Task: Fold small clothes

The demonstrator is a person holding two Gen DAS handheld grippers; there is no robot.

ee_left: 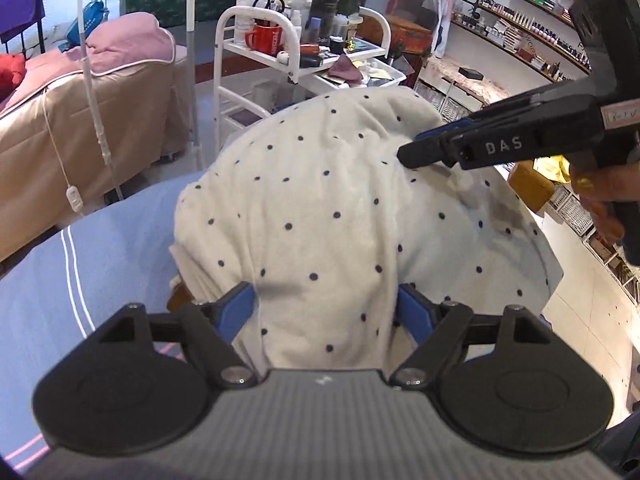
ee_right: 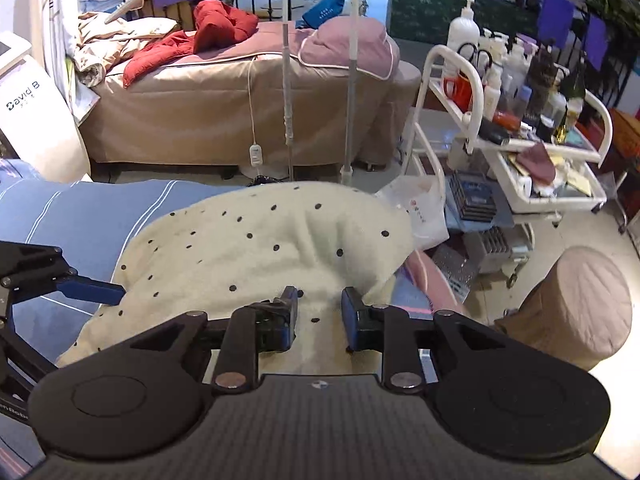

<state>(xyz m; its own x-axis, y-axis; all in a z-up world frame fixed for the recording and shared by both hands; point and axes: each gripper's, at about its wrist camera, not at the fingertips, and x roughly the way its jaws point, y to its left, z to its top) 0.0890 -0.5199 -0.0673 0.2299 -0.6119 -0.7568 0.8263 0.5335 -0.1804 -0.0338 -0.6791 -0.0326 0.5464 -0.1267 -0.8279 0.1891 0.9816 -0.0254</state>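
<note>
A cream garment with dark polka dots (ee_left: 320, 208) lies bunched on a blue striped bed sheet (ee_left: 100, 248); it also shows in the right wrist view (ee_right: 256, 248). My left gripper (ee_left: 326, 312) is wide open, its blue pads on either side of the garment's near fold. My right gripper (ee_right: 319, 308) is partly open over the garment's near edge, cloth lying between the fingers; in the left wrist view its fingers (ee_left: 424, 148) rest on the garment's far right. The left gripper's blue finger (ee_right: 92, 290) touches the garment's left edge.
A white trolley (ee_right: 476, 92) with bottles and a red mug (ee_left: 266, 38) stands beyond the bed. A beige massage bed (ee_right: 224, 96) with a pink pillow lies behind. A round beige stool (ee_right: 576, 304) stands at right. Wall shelves (ee_left: 532, 36) hold small bottles.
</note>
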